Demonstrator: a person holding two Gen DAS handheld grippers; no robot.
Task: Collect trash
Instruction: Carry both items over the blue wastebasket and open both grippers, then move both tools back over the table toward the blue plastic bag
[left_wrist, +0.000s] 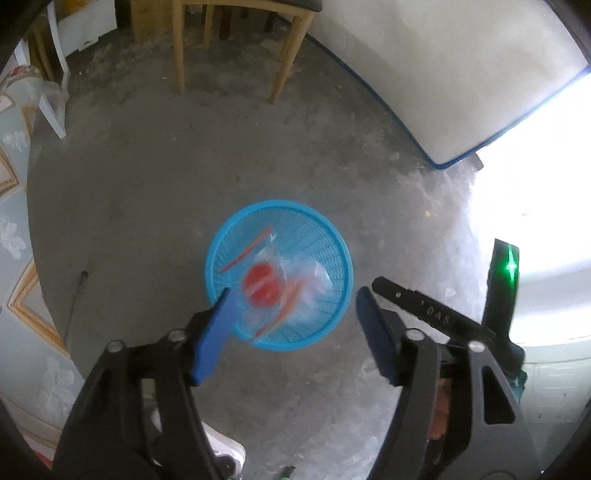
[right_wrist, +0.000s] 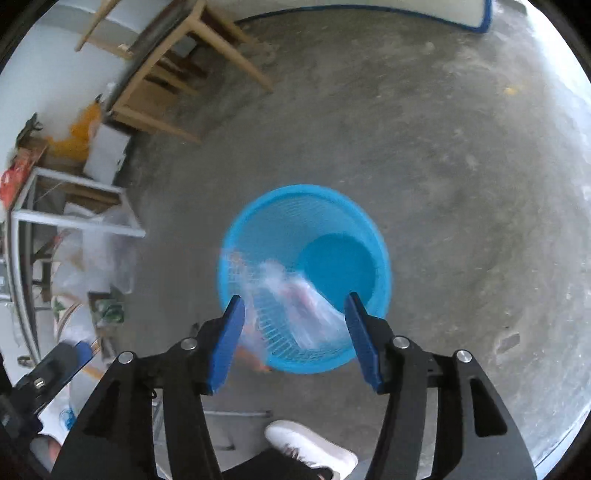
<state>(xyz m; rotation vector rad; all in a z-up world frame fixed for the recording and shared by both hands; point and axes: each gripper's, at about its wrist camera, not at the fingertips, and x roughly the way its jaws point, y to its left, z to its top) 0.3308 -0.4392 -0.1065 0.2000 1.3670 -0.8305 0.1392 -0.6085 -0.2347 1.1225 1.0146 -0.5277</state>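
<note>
A blue mesh basket (left_wrist: 325, 236) stands on the concrete floor. A clear plastic bag with red print (left_wrist: 273, 284) is blurred over its mouth, free of both grippers. My left gripper (left_wrist: 291, 306) is open above the basket's near rim, empty. In the right wrist view the basket (right_wrist: 369, 229) is below my open right gripper (right_wrist: 293, 306), and the blurred bag (right_wrist: 295, 306) lies against its near inner wall, partly spilling over the rim. The right gripper also shows in the left wrist view (left_wrist: 436, 314) to the right of the basket.
A wooden chair (left_wrist: 236, 44) stands beyond the basket. A white mattress with blue edging (left_wrist: 461, 81) leans at the right. Shelves with bags and clutter (right_wrist: 74, 229) are at the left. The person's white shoe (right_wrist: 310, 446) is near the basket.
</note>
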